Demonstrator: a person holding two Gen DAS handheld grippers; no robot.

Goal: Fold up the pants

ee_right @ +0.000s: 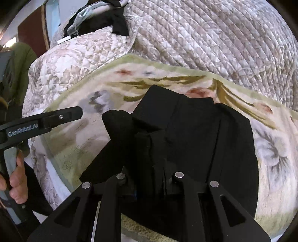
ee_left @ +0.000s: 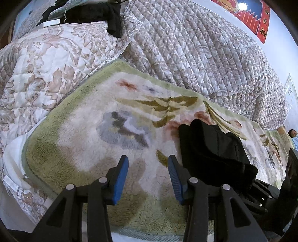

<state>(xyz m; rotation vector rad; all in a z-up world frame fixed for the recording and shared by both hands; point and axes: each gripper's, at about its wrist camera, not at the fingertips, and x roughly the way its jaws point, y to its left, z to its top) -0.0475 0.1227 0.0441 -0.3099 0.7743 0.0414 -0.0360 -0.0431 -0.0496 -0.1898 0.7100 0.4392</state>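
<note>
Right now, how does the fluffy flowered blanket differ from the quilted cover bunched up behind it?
The fluffy blanket lies spread flat, while the quilted cover is heaped into a mound behind it. The blanket is plush with a green border and a few large flowers and leaves; the quilted cover is smooth, stitched in rows, with a small grey-brown leaf print. The black pants lie on the blanket, not on the quilted cover. Both are pale, floral bedding.

A fleece blanket [ee_left: 78,141] with a green border and flower pattern covers the bed. Behind it lie a quilted bedspread [ee_left: 204,48] and a floral quilt [ee_left: 46,65], with dark clothes [ee_left: 104,13] on top. The pale wall [ee_left: 279,52] carries a red banner [ee_left: 258,20].
</note>
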